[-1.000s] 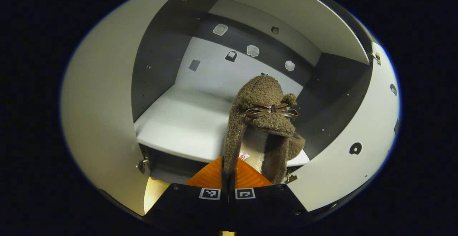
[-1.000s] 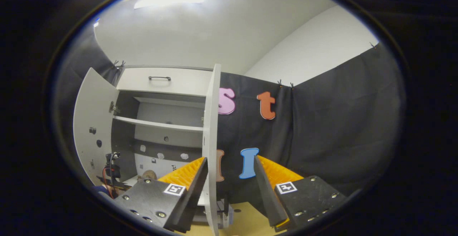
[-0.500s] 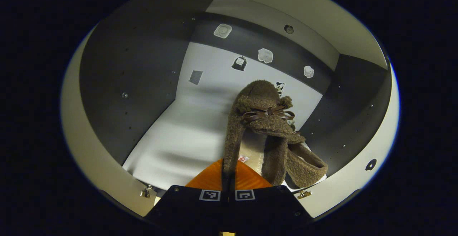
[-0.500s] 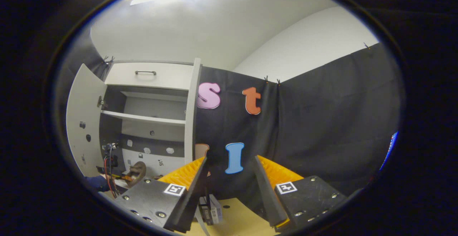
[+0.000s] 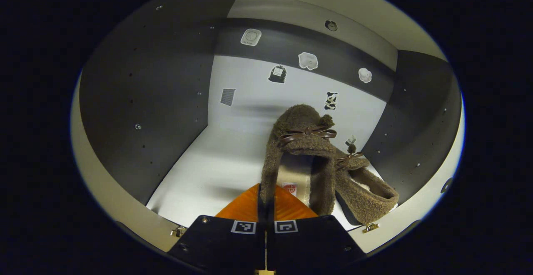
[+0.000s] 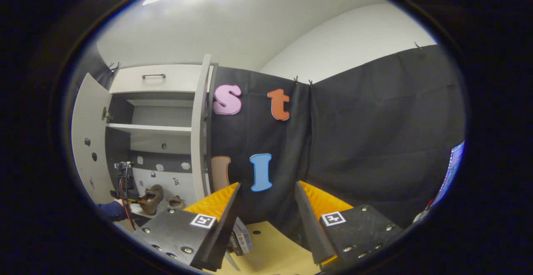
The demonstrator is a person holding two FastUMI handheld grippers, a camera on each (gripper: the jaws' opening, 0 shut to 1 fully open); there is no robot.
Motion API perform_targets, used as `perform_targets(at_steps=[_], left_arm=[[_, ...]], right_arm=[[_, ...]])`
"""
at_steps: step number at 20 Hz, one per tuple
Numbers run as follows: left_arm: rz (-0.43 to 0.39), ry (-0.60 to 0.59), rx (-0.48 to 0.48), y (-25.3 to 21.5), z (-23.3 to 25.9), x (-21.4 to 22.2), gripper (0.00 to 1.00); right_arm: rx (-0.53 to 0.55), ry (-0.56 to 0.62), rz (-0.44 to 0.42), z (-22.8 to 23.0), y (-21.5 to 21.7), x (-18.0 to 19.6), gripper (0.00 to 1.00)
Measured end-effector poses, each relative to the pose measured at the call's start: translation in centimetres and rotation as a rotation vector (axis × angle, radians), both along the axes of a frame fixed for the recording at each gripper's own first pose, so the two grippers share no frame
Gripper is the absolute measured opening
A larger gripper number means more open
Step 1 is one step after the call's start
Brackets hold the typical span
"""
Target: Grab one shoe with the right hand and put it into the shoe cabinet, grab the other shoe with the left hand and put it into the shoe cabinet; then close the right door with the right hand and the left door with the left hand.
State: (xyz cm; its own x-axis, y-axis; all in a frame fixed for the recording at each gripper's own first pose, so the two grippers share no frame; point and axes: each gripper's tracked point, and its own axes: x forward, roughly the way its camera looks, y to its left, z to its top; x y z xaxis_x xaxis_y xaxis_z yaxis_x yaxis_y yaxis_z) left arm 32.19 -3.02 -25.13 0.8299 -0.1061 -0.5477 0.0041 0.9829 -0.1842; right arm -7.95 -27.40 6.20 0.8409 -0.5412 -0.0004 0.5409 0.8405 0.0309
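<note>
While the left gripper [image 5: 265,202] pinched the heel rim of a fuzzy brown slipper with a leather bow [image 5: 300,150], it held that shoe just above the grey-walled white shoe cabinet's floor [image 5: 216,162], apparently to set it down. Beside it, to the right, the matching brown slipper [image 5: 362,185] lay inside. Outside, the right gripper [image 6: 266,208] stood spread and empty near the open right door [image 6: 199,129], probably ready to close it.

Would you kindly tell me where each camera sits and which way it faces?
Left gripper view: rides the left tool, facing into the shoe cabinet; the tool is shut on a brown shoe, beside a second shoe.
Right gripper view: rides the open right tool, facing the booth wall; cabinet at left, with a sleeve.
Shared: cabinet, both shoes.
</note>
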Motion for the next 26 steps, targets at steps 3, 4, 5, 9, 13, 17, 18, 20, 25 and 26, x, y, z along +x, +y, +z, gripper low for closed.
perform_targets(at_steps=[3, 4, 5, 9, 13, 17, 18, 20, 25, 26], left_arm=[[-0.005, 0.001, 0.048, -0.1, -0.1, 0.3, 0.05], [0.0, 0.004, 0.057, -0.1, -0.2, 0.5, 0.05], [0.008, 0.007, 0.064, 0.0, -0.1, 0.4, 0.06], [0.051, 0.048, 0.048, 0.2, -0.3, 1.0, 0.2], [0.078, 0.075, 0.013, 0.4, 0.1, 1.0, 0.3], [0.055, 0.059, 0.025, 0.3, 1.5, -0.2, 0.48], [0.047, 0.034, 0.036, 0.5, 2.5, -0.5, 0.39], [0.031, -0.034, 0.07, 0.8, 5.2, -1.1, 0.39], [-0.034, -0.21, 0.083, 0.4, 12.8, -4.2, 0.39], [-0.043, -0.237, 0.076, 0.4, 14.3, -5.0, 0.39]], right_arm=[[0.025, 0.005, -0.016, -0.7, -0.4, -1.0, 0.77], [0.034, 0.007, -0.022, -1.0, -0.6, -1.1, 0.8], [0.041, 0.011, -0.027, -1.2, -0.8, -1.5, 0.77], [0.049, 0.026, -0.061, -1.8, -1.8, -3.2, 0.77], [0.054, 0.023, -0.081, -1.8, -2.5, -4.8, 0.77], [0.062, 0.026, -0.076, -1.9, -2.8, -5.0, 0.77], [0.066, 0.026, -0.069, -2.0, -2.8, -5.0, 0.77], [0.075, 0.028, -0.047, -2.1, -2.4, -4.6, 0.77], [0.078, 0.05, 0.021, -2.6, -0.8, -2.8, 0.8], [0.08, 0.054, 0.036, -2.6, -0.4, -2.5, 0.8]])
